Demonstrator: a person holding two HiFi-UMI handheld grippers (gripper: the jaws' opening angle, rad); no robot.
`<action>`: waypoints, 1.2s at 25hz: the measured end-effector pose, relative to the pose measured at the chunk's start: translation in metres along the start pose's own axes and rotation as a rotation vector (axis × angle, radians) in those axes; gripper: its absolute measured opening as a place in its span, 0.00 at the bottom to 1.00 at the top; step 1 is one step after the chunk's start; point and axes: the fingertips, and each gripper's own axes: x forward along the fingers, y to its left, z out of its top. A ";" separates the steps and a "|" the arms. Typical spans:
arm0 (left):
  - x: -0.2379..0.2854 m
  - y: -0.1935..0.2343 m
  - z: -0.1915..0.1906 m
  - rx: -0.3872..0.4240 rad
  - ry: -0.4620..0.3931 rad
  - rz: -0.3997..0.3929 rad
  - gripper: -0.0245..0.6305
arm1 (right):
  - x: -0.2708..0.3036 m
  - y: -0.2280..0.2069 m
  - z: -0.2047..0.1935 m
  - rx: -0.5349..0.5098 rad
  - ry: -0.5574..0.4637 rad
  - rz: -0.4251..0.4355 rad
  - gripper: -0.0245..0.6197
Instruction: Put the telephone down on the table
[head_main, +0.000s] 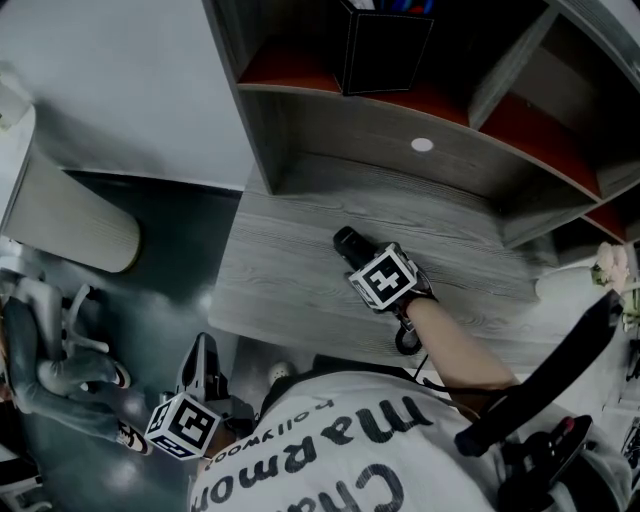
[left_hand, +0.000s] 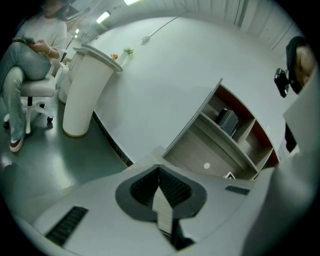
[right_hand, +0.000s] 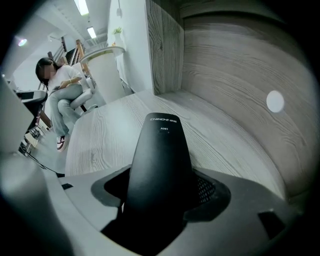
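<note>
Right tool (head_main: 360, 260) sits low over the desk (head_main: 280, 280), in front of the white disc (head_main: 422, 144) on the shelf unit's back panel and a little left of it. The telephone (right_hand: 161, 160), a black handset, lies lengthwise between the jaws. Its far end points past the disc's left side.

The jaws stand spread wide. On the disc side the ribbed pad shows clear of the handset, so I read no pinch. I cannot tell whether the handset's whole underside rests on the desk.

Left tool (left_hand: 161, 195) hangs off the desk, well away from the disc, jaws pressed together on nothing.

Step in hand, as I judge it: the release. To do it well:
- Hold the tool low and level.
- Confirm both pads are free.
- Draw straight back along the handset's length, away from the disc.
- Lift only once clear.

Risk: a pad catching the handset and rolling or dragging it.
</note>
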 end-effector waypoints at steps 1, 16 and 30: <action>0.000 0.000 -0.001 -0.001 0.001 -0.001 0.05 | 0.000 0.000 0.000 -0.007 -0.005 -0.009 0.53; -0.002 0.001 -0.022 0.005 0.032 0.025 0.05 | -0.006 -0.002 0.003 -0.041 -0.047 -0.042 0.58; -0.015 0.010 -0.025 0.027 0.080 0.033 0.05 | -0.034 0.003 0.024 0.048 -0.160 -0.031 0.58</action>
